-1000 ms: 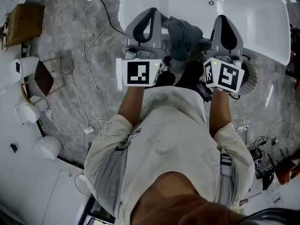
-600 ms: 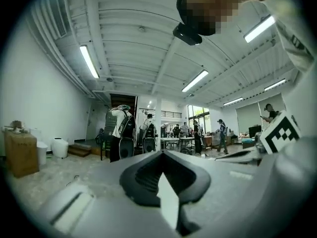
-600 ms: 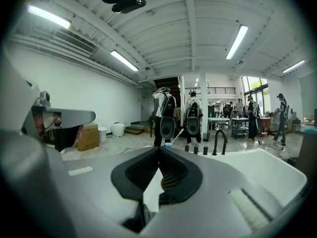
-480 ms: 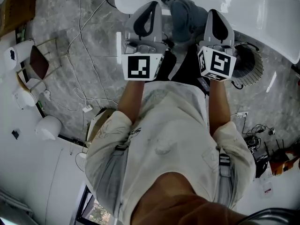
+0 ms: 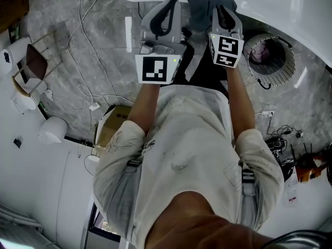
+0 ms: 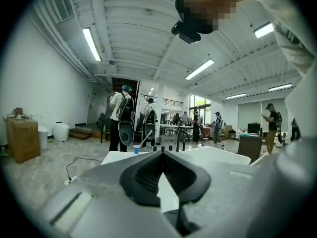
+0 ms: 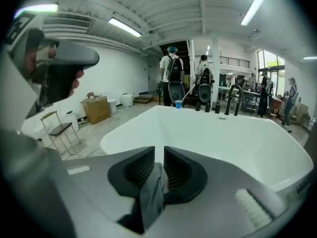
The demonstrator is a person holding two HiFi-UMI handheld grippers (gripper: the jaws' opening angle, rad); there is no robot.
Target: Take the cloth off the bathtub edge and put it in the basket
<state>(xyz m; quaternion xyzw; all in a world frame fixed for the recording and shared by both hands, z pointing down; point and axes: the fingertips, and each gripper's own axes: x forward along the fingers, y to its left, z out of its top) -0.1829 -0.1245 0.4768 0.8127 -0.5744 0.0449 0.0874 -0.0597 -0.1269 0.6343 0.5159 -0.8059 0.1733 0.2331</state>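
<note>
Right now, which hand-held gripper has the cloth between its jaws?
The right hand-held gripper: the grey cloth is pinched between its jaws, which have just been opening slightly. On the left hand-held gripper the jaws meet at the tips with nothing between them.

The grey marble floor (image 5: 93, 51) bears a white bathtub (image 5: 290, 9), a basket (image 5: 288, 74) just beside it, a chair (image 5: 28, 61), a box (image 5: 111, 126) and cables (image 5: 85, 14).

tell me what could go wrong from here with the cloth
1. The right tongs have just been opening with only a fold of cloth pinched between them; it could slip out onto the tub rim.
2. The basket sits off to the right on the floor, so an early drop may miss it.
</note>
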